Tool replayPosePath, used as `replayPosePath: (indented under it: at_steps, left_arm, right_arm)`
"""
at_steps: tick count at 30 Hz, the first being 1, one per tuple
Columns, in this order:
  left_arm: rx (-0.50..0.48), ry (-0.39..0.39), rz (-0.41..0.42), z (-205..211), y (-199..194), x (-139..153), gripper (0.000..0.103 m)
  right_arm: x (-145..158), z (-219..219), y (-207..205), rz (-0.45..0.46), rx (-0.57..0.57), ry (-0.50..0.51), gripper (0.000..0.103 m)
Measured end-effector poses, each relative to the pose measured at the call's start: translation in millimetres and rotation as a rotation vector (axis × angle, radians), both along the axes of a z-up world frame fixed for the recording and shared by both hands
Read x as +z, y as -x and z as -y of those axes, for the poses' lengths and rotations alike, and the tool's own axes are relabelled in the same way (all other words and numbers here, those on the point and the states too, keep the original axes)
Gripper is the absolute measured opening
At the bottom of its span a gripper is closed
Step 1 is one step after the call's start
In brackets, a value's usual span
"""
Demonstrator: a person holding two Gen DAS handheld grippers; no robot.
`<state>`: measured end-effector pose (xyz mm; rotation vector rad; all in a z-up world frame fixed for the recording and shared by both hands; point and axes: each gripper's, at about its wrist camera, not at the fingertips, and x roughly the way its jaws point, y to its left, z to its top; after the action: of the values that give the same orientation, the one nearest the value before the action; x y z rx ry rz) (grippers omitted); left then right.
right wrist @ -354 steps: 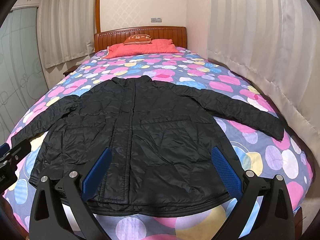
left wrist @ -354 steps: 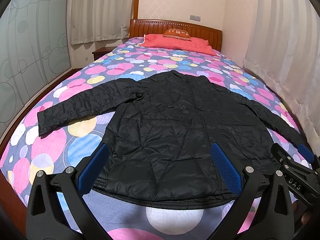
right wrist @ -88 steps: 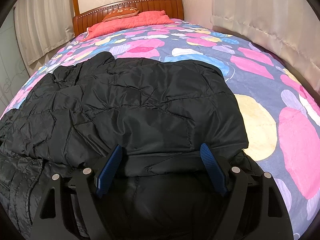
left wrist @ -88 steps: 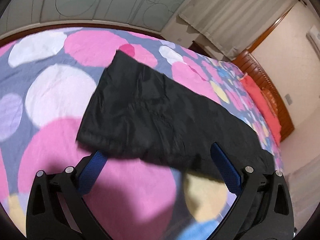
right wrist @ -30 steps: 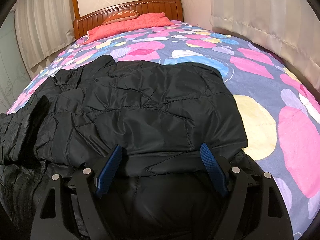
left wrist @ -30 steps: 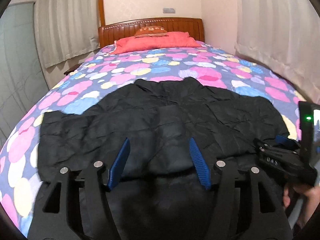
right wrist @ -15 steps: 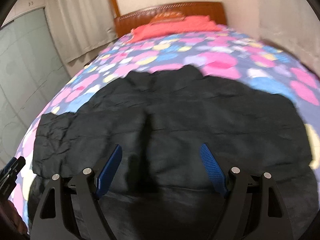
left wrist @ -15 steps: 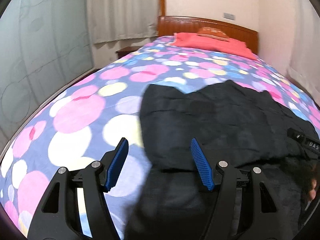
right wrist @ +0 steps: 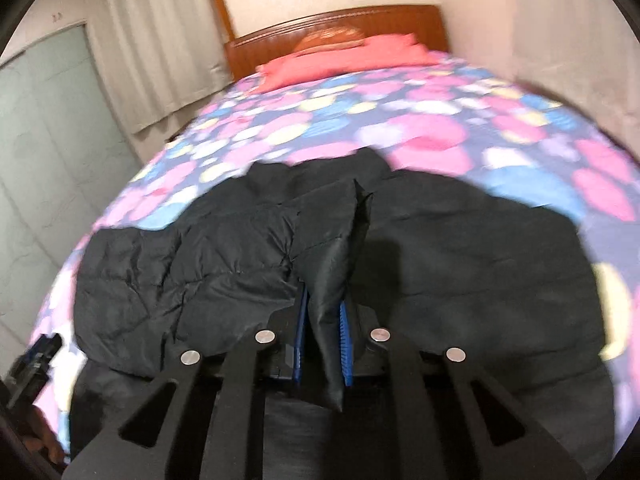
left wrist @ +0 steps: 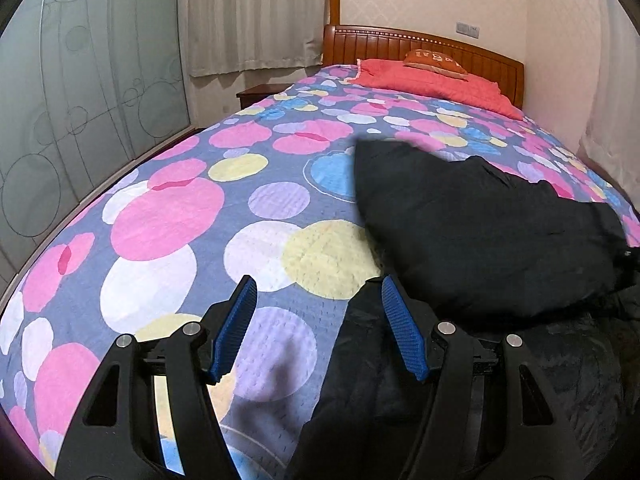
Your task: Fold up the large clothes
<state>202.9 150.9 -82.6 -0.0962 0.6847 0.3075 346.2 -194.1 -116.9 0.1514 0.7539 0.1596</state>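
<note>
Centrally on the bedspread (left wrist: 168, 216): black padded jacket (right wrist: 224, 264), sleeves already turned in over the body, collar toward the far headboard (left wrist: 420, 46), hem toward the near edge of the bed. Right gripper (right wrist: 323, 336): jaws just clamped together within the last half second, now clenched on a raised ridge of jacket fabric, blue pads (right wrist: 345, 336) pressing the pinch from both sides. Pinch taken near the hem and close to the jacket's midline, presumably so that the lower part can be lifted and carried toward the collar for the crosswise fold. Blurred background in the right wrist view, consistent with a hand in motion.

Left gripper (left wrist: 318, 330): jaws released, spread apart, nothing between them but bedspread and the jacket's left border; right-hand pad beside the dark fabric, contact not resolvable. Poised at the jacket's near left edge, probably to take a matching hold, since a wide, puffy garment lifted at one point alone would sag and skew.

Folded-over sleeve panel (left wrist: 472, 232) lying loosely on top, slippery-looking shell; liable to slide out of place if the hem rises unevenly. Red pillow (left wrist: 432, 80) at the far end, well apart from the work.
</note>
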Motion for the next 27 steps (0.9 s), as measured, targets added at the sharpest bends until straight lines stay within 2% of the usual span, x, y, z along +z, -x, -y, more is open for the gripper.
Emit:
replayPosePath:
  at_steps: [3,7,10,13,15,16,18,19,23,26,27]
  left_arm:
    - [-0.018,-0.002,-0.005,6,-5,-1,0.065]
    - [-0.054,-0.024,-0.019,19,-14,-4,0.065]
    - [-0.074,-0.046,-0.035,26,-24,-7,0.065]
    - [-0.083,-0.047,-0.05,28,-37,-8,0.065]
    - [-0.091,-0.041,-0.057,28,-46,-7,0.065]
    - [-0.095,-0.035,-0.059,29,-52,-7,0.065]
    - [-0.116,-0.026,-0.062,32,-67,-6,0.065]
    - [-0.126,-0.026,-0.06,35,-74,-5,0.065]
    - [-0.145,-0.036,-0.065,46,-107,-10,0.071]
    - [-0.147,-0.064,-0.107,55,-136,-26,0.071]
    - [-0.149,-0.072,-0.135,56,-143,-33,0.072]
  right_arm:
    - [-9,35,-5,-0.022,-0.083,0.048,0.014]
    - [-30,69,-12,-0.068,-0.152,0.059,0.014]
    - [-44,82,-16,-0.101,-0.158,0.031,0.015]
    - [-45,89,-14,-0.115,-0.149,0.026,0.018]
    - [-36,92,-10,-0.118,-0.164,0.019,0.025]
    - [-31,92,-7,-0.104,-0.175,0.019,0.028]
    - [-13,88,-2,-0.034,-0.199,0.025,0.048]
    - [-6,83,-2,-0.012,-0.19,0.024,0.05]
    - [1,56,-22,-0.003,-0.109,0.001,0.051]
    - [-12,38,-43,-0.018,-0.088,0.028,0.051]
    - [-24,34,-52,-0.056,-0.083,0.046,0.051]
